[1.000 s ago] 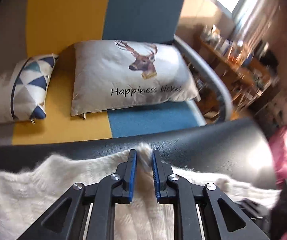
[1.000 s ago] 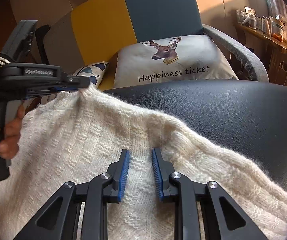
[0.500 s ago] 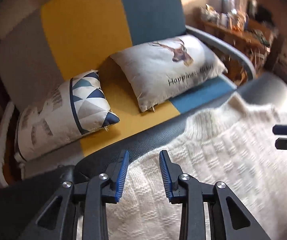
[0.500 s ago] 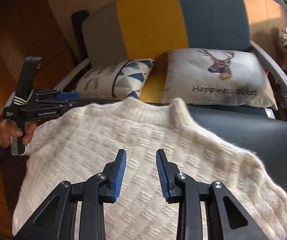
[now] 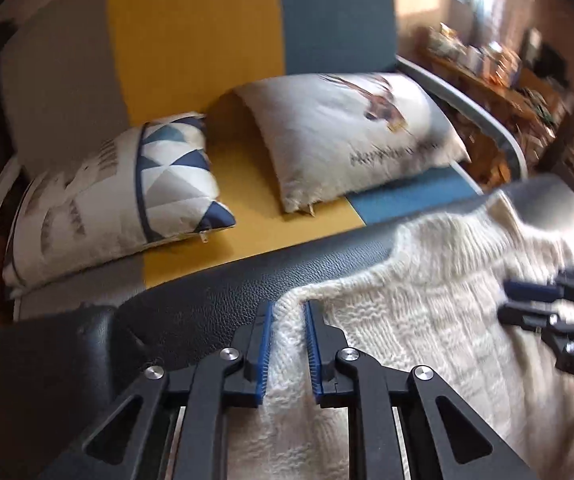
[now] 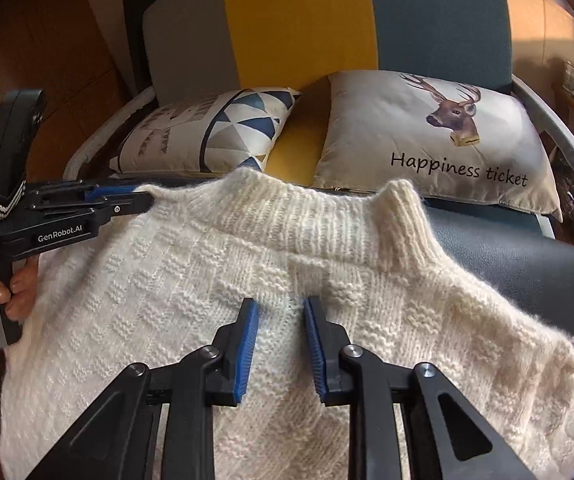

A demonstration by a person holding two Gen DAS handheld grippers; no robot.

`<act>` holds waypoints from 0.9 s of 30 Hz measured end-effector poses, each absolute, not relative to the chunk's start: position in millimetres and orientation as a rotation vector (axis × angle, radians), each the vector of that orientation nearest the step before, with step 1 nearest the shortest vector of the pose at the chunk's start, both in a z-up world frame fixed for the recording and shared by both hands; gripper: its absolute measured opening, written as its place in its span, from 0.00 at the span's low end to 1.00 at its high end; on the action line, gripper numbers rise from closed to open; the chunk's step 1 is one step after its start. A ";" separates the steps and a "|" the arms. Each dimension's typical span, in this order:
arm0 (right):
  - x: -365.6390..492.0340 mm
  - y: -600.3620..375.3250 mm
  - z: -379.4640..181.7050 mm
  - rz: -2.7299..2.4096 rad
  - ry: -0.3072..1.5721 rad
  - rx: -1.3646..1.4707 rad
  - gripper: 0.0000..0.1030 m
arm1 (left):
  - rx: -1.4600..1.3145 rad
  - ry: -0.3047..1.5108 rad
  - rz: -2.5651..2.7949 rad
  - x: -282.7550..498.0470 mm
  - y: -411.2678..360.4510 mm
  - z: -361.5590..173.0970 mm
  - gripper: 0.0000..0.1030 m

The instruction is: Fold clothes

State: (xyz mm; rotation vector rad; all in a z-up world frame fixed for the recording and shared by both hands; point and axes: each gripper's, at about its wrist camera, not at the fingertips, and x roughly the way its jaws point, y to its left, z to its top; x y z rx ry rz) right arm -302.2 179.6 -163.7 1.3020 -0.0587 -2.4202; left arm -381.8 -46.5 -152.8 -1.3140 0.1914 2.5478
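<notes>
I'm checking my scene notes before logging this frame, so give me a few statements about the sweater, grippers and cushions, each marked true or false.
1. The white knit sweater lies on a black leather surface. True.
2. The right gripper is clamped shut on a cushion. False: its jaws are open over the sweater.
3. The left gripper has sweater edge between its fingers. True.
4. The deer cushion reads "Happiness ticket". True.
5. The triangle-pattern cushion lies on top of the sweater. False: it sits on the sofa behind.
</notes>
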 end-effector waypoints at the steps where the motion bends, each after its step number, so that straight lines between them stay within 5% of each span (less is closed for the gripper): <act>1: -301.4 179.2 -164.1 -2.432 -0.062 1.294 0.22 | -1.305 0.194 2.581 -379.5 -43.7 -153.7 0.16; 8: -301.9 178.6 -157.9 -2.438 -0.084 1.296 0.24 | -1.293 -0.036 2.641 -349.3 -96.4 -123.0 0.22; 12: -279.6 181.4 -133.2 -2.452 -0.133 1.260 0.30 | -1.286 -0.182 2.694 -321.9 -152.4 -102.7 0.35; 27: -136.5 110.8 -134.6 -2.221 -0.089 1.288 0.30 | -1.554 -0.301 2.930 -189.2 -324.8 -159.6 0.36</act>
